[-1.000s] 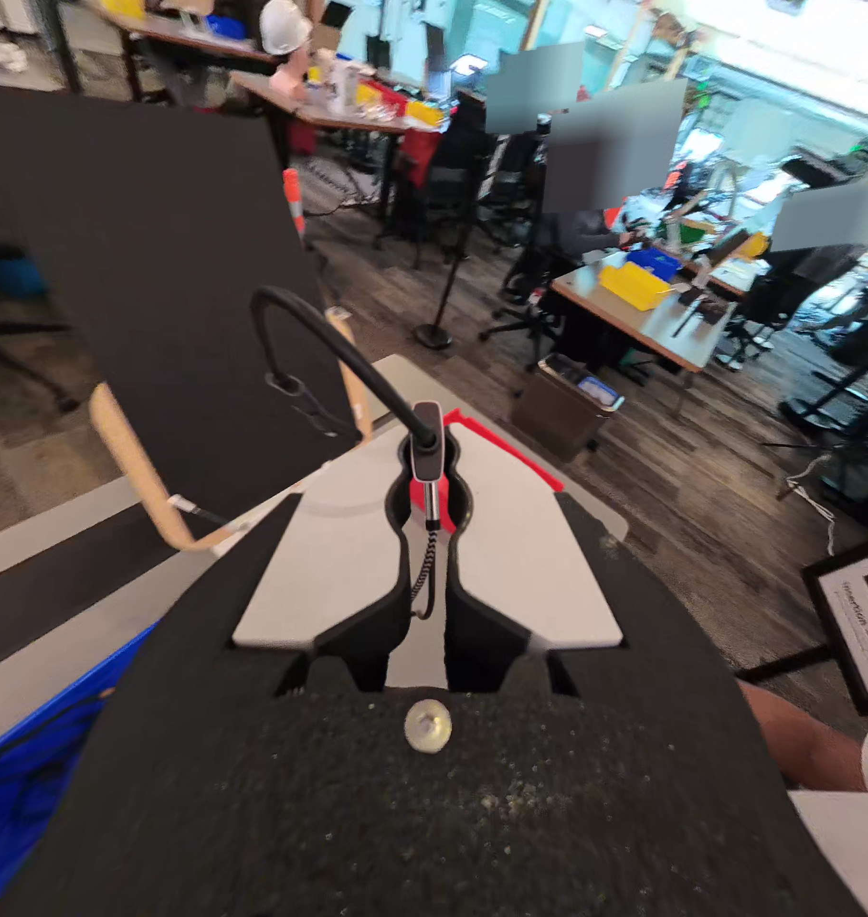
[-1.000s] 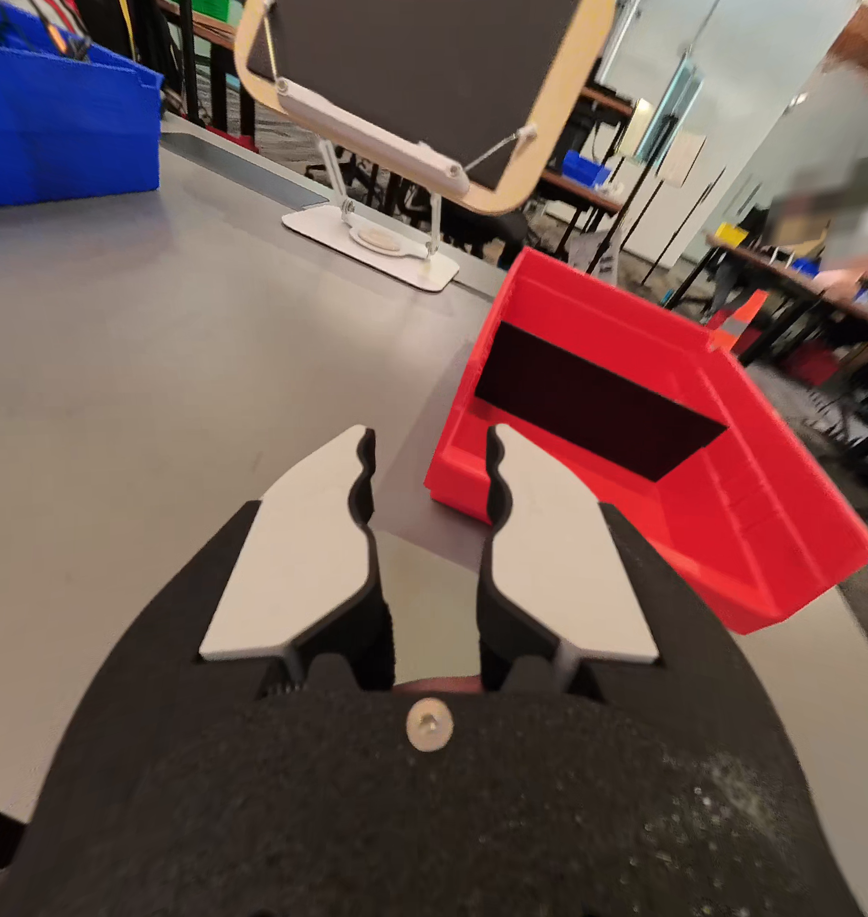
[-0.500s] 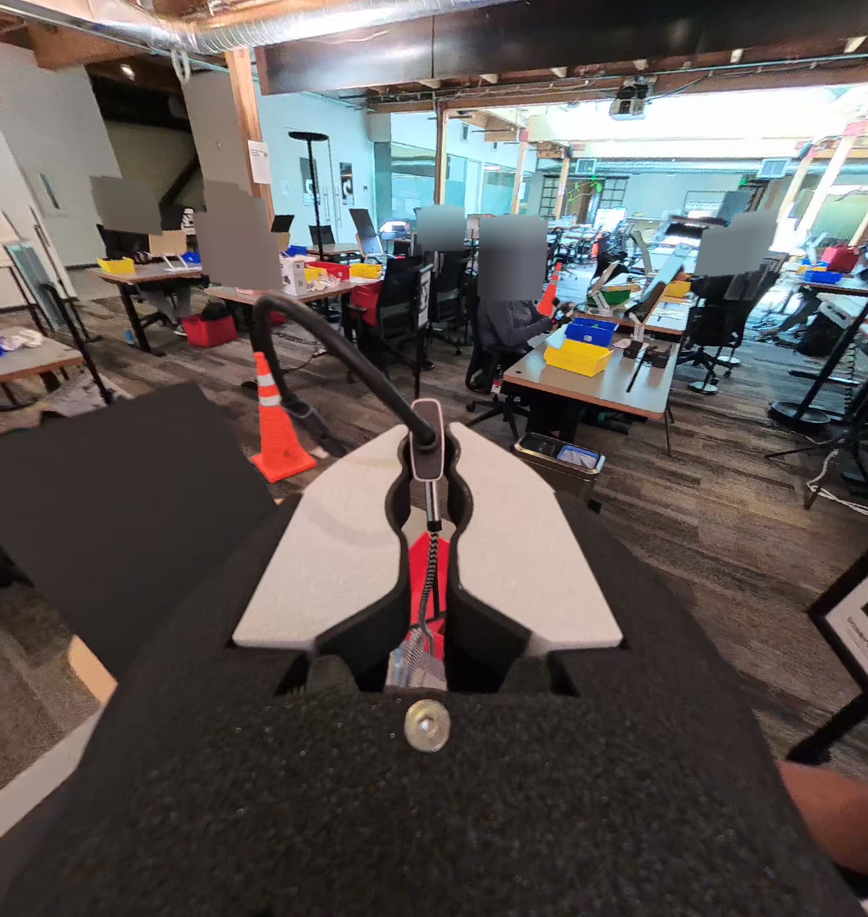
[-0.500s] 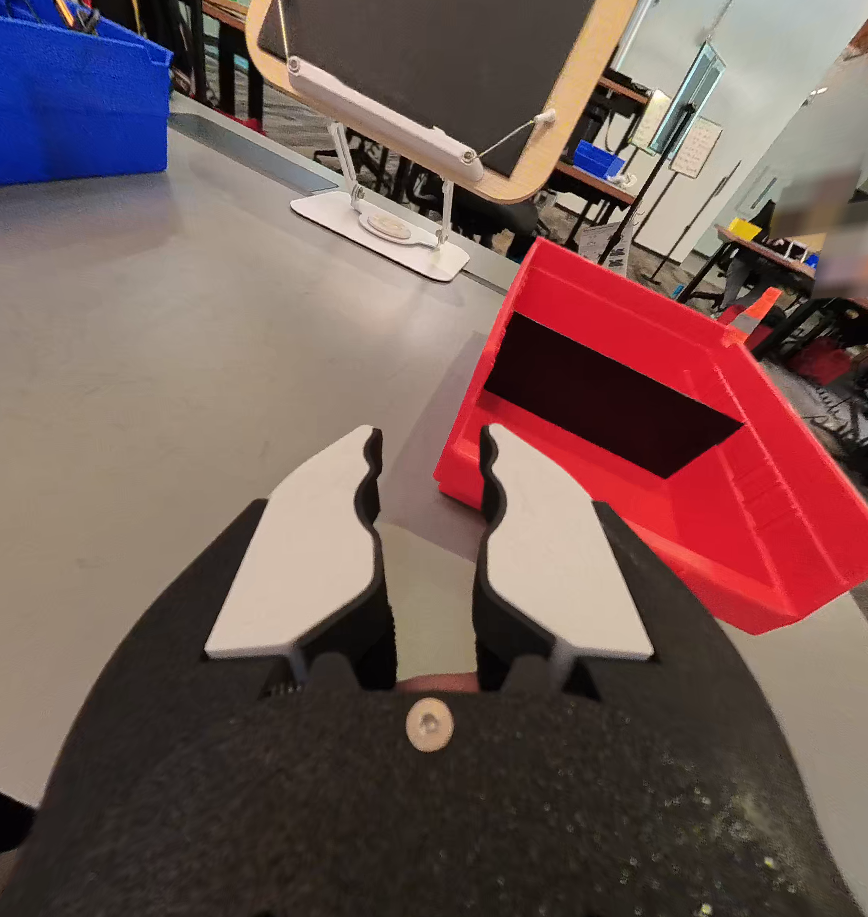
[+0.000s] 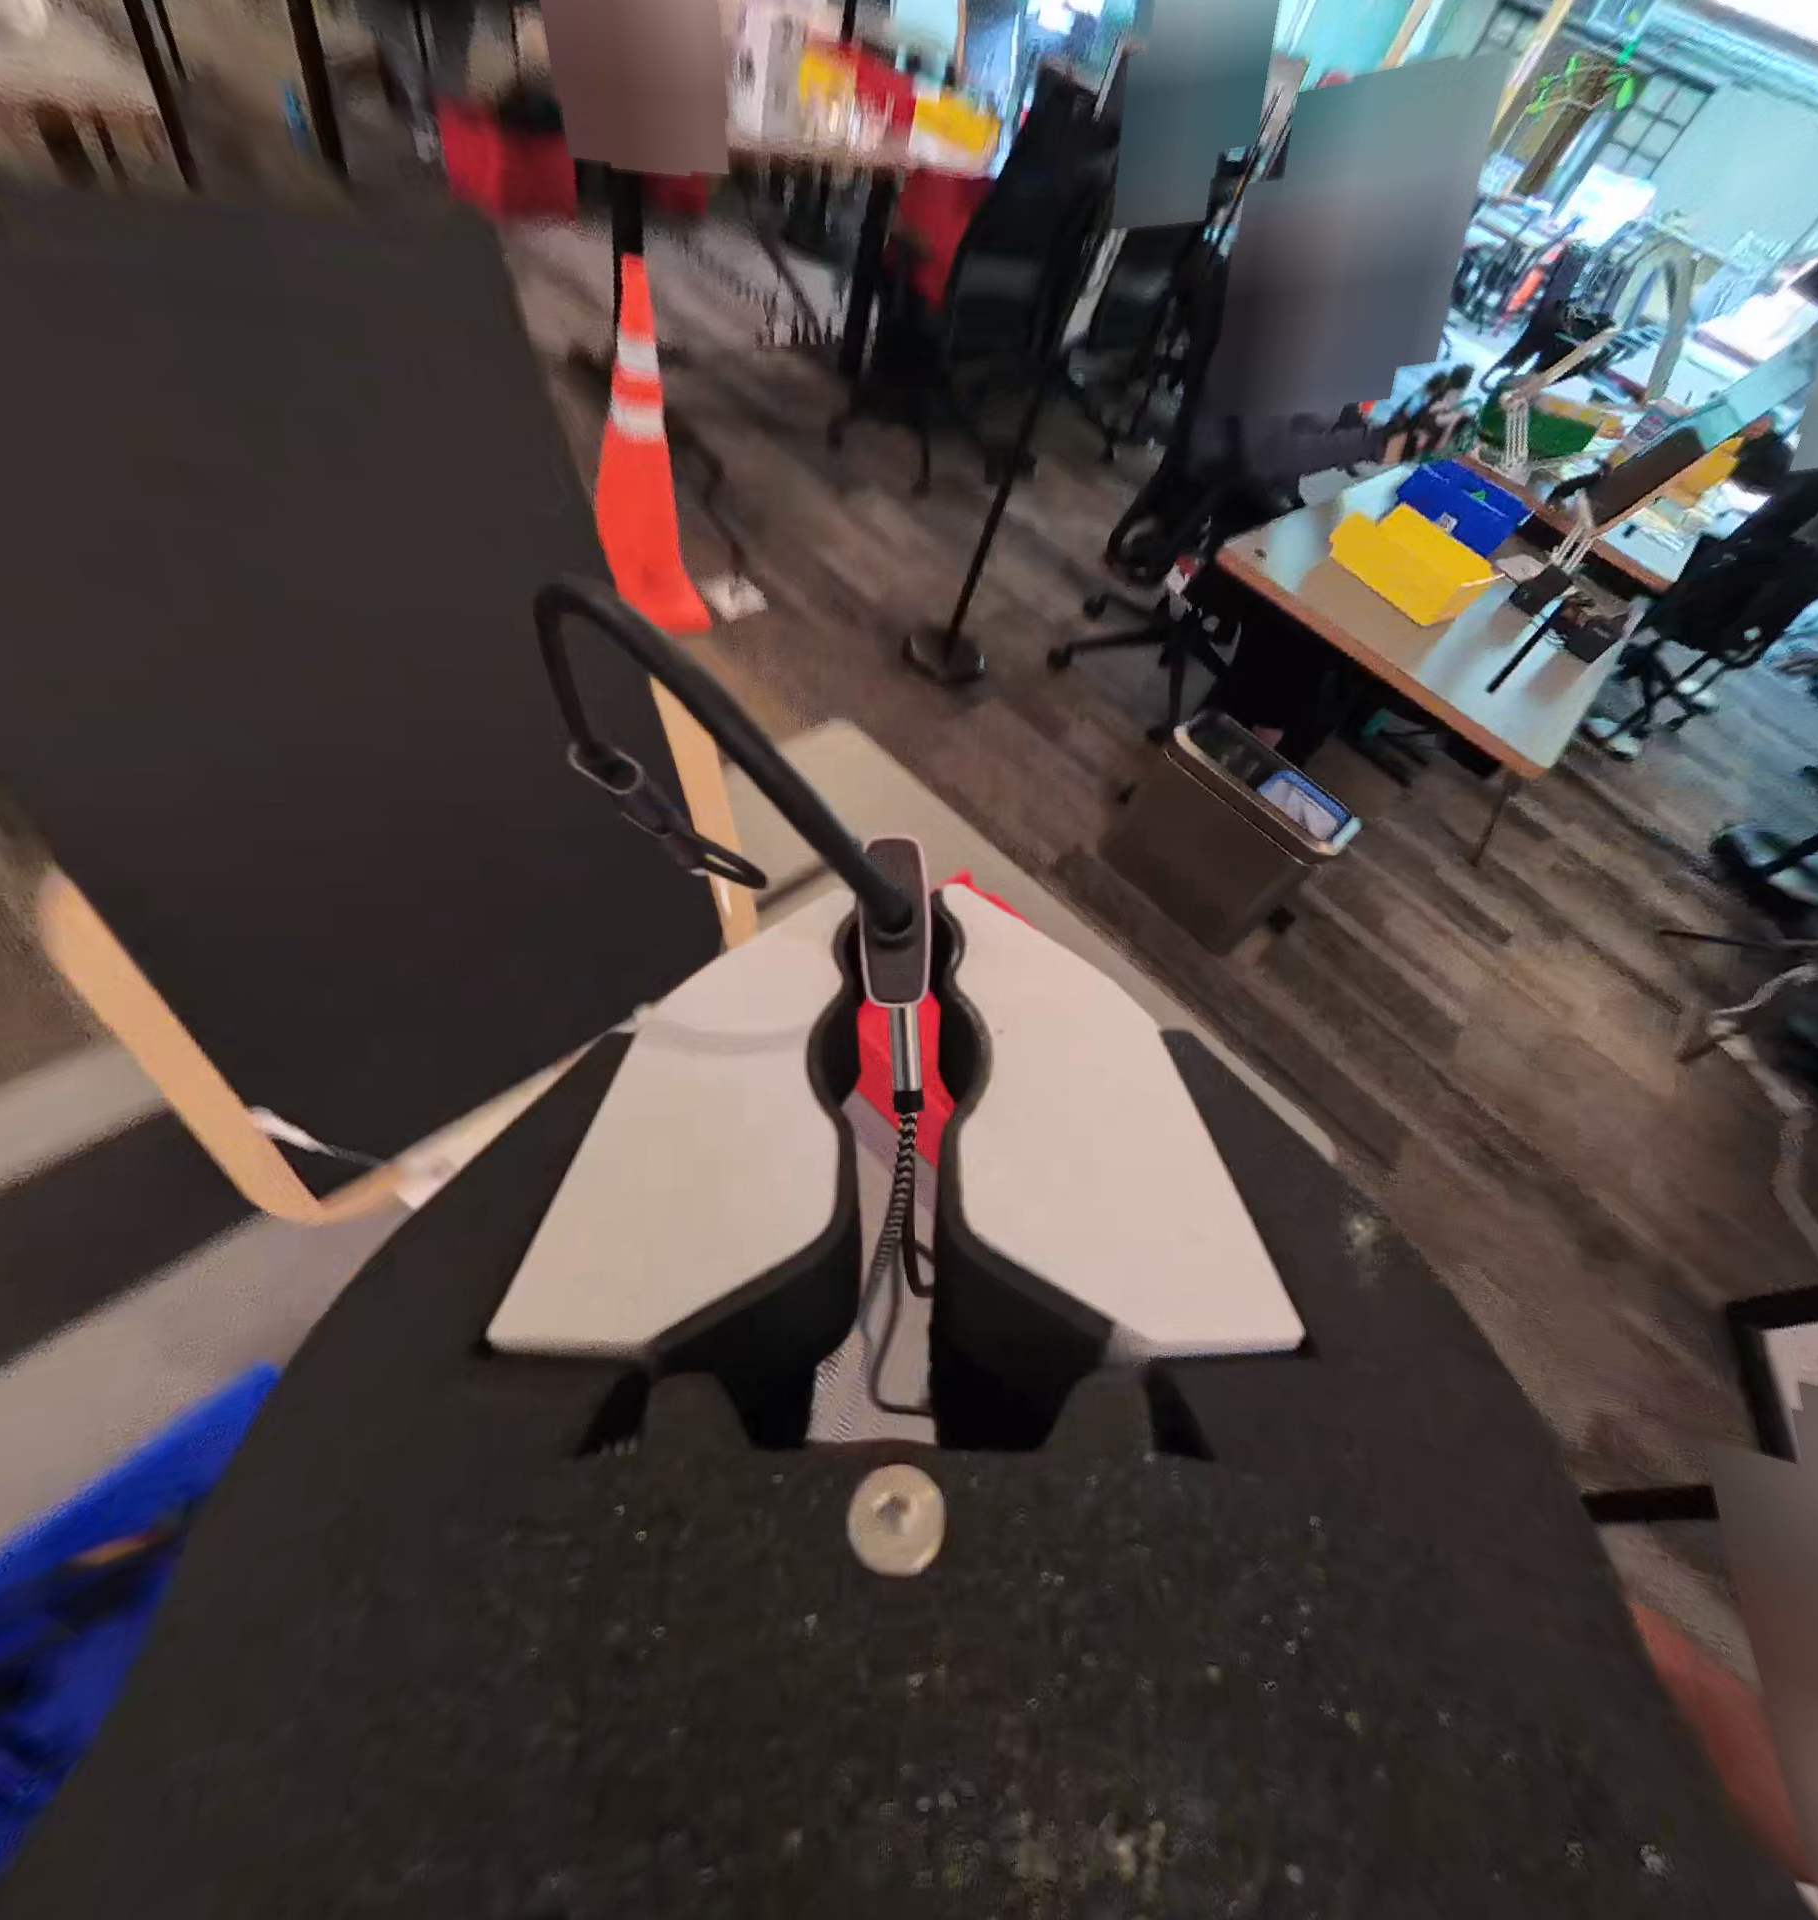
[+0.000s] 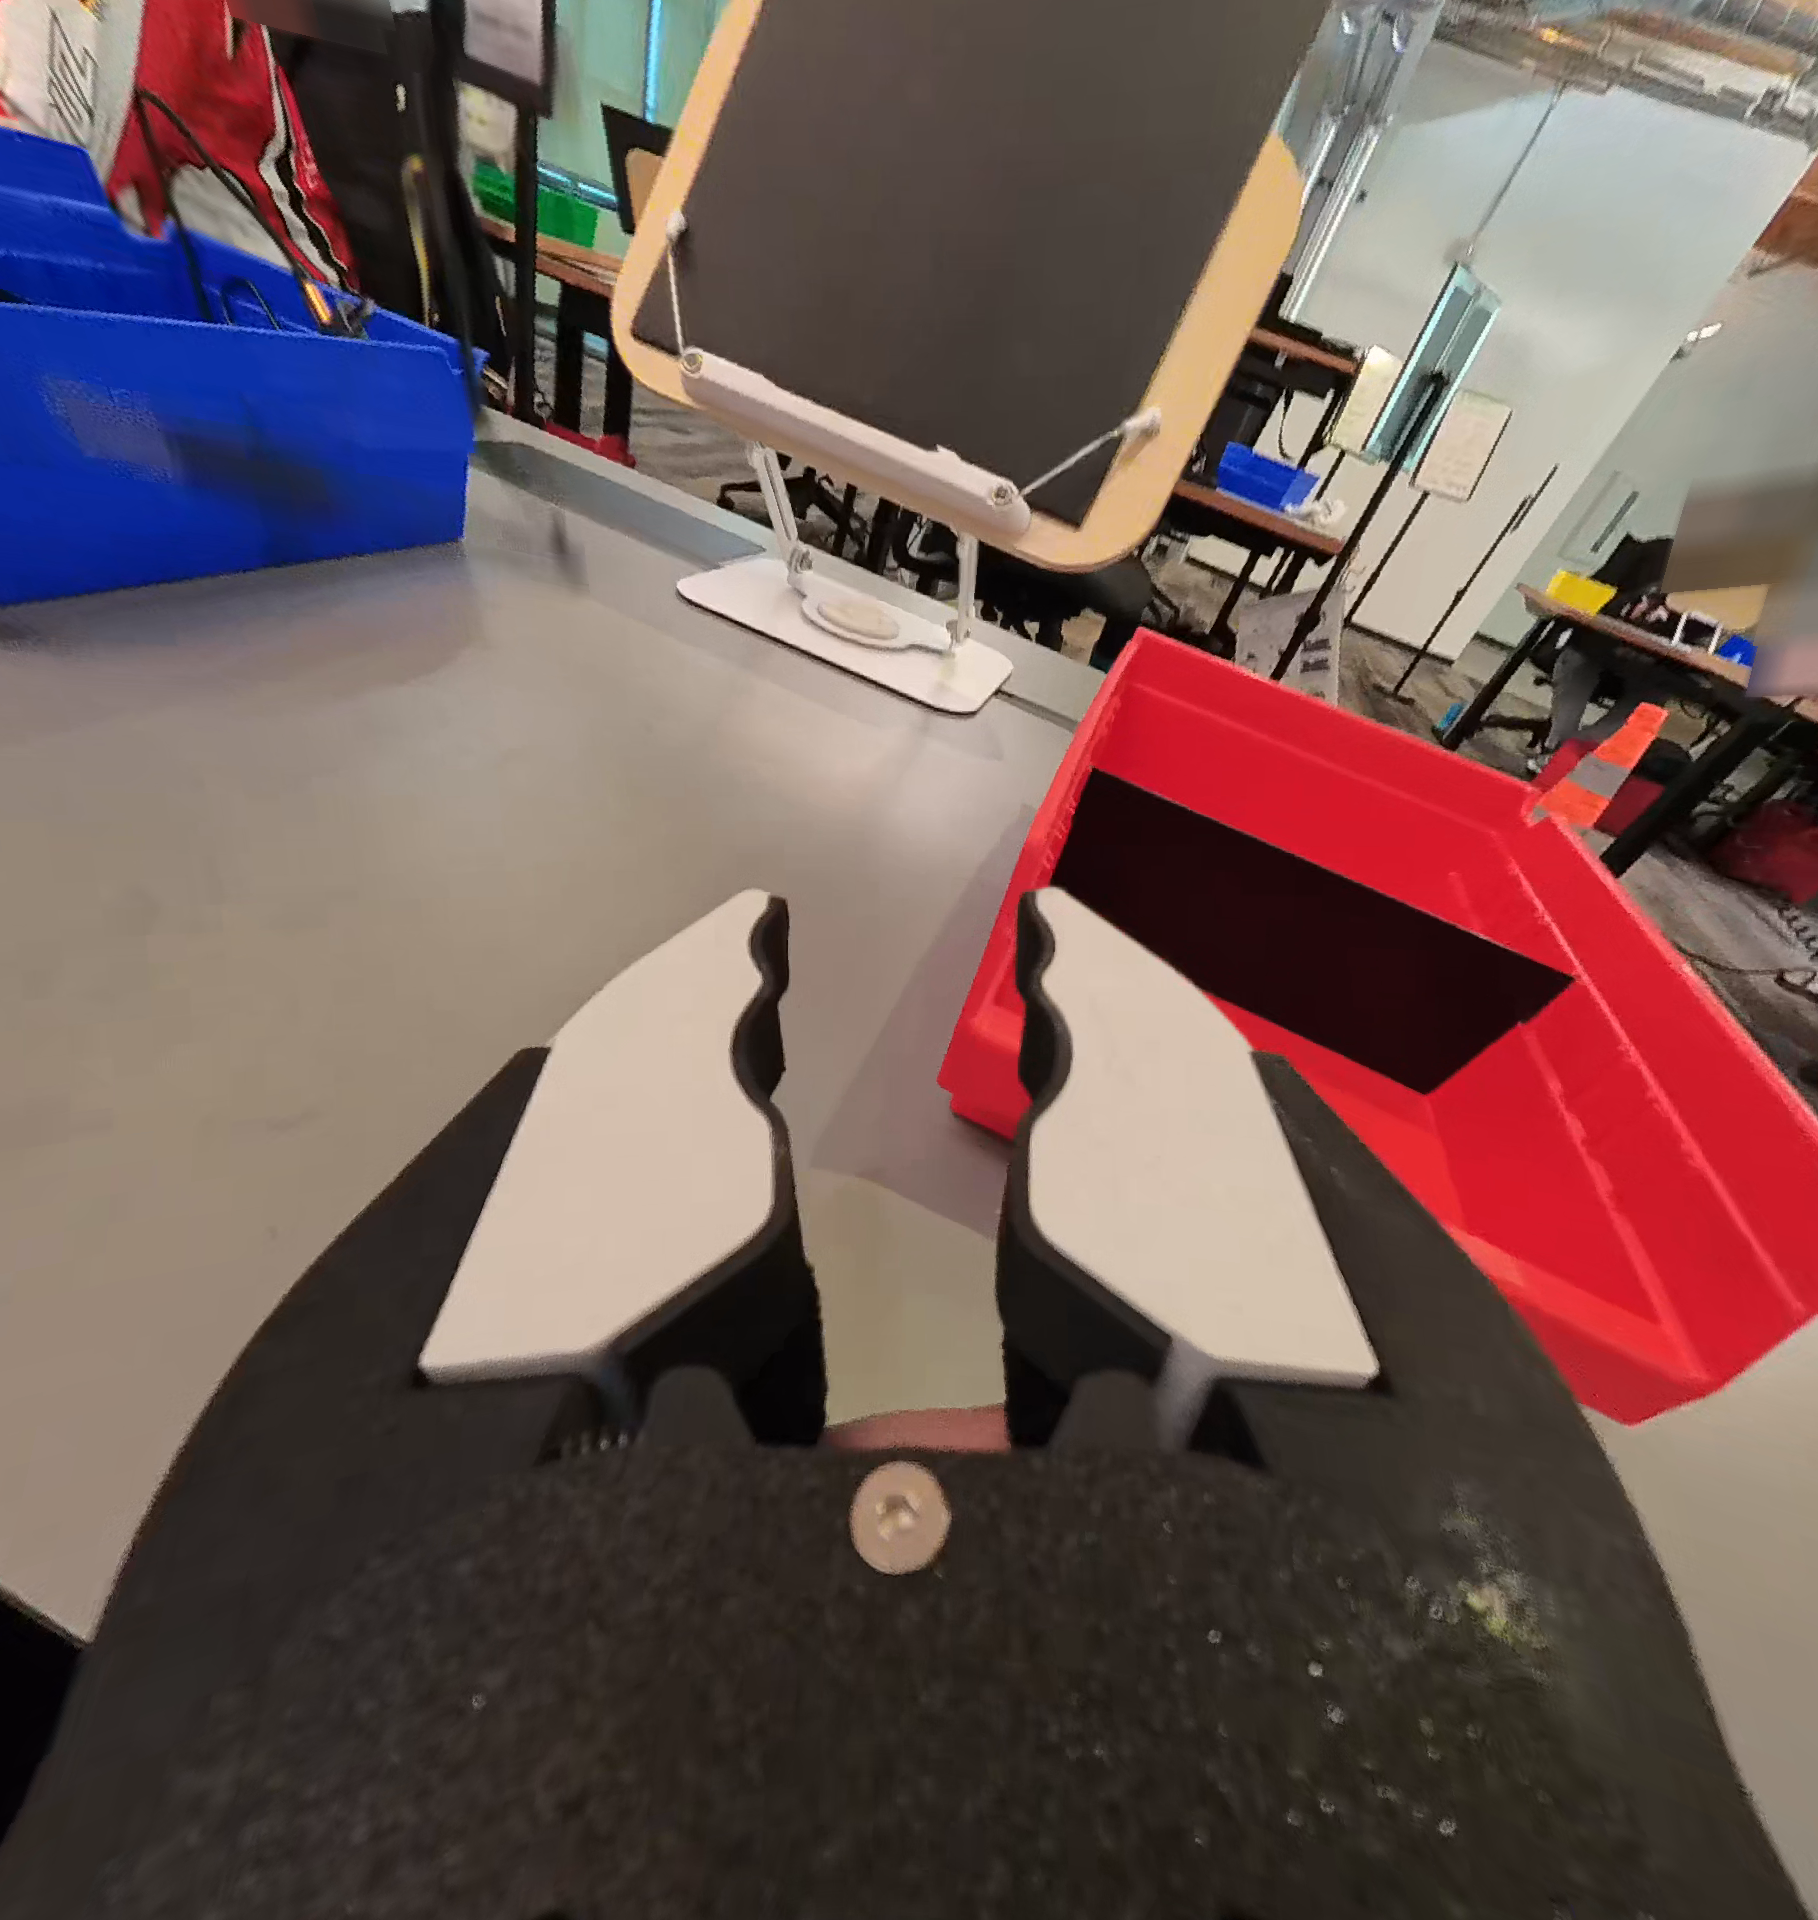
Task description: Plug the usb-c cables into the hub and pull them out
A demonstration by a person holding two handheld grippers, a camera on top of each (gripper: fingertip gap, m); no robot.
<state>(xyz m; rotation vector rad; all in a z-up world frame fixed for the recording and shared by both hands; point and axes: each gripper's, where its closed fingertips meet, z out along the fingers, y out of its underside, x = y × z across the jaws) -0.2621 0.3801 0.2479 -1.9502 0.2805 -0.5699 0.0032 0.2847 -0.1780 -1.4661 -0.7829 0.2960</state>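
- Left wrist view: we see the left tool [image 5: 892, 971] clamped on a grey hub [image 5: 892, 920], pinched at the tips so its body stands upright between the fingers. A black lead [image 5: 676, 686] arches from its top, and a braided usb-c cable [image 5: 900, 1195] hangs from a metal plug [image 5: 905, 1049] at its lower end, so we judge it plugged in. The raised hold leaves the cable hanging free above the tabletop [image 5: 105, 1340].
- Right wrist view: we see the right tool [image 6: 900, 966] with its fingers apart and nothing between them, low over the grey tabletop [image 6: 365, 883], just beside a red bin [image 6: 1507, 1143]. We judge it free to take the cable. A blue bin [image 6: 188, 457] and a tilted dark board on a stand [image 6: 946, 229] lie beyond.
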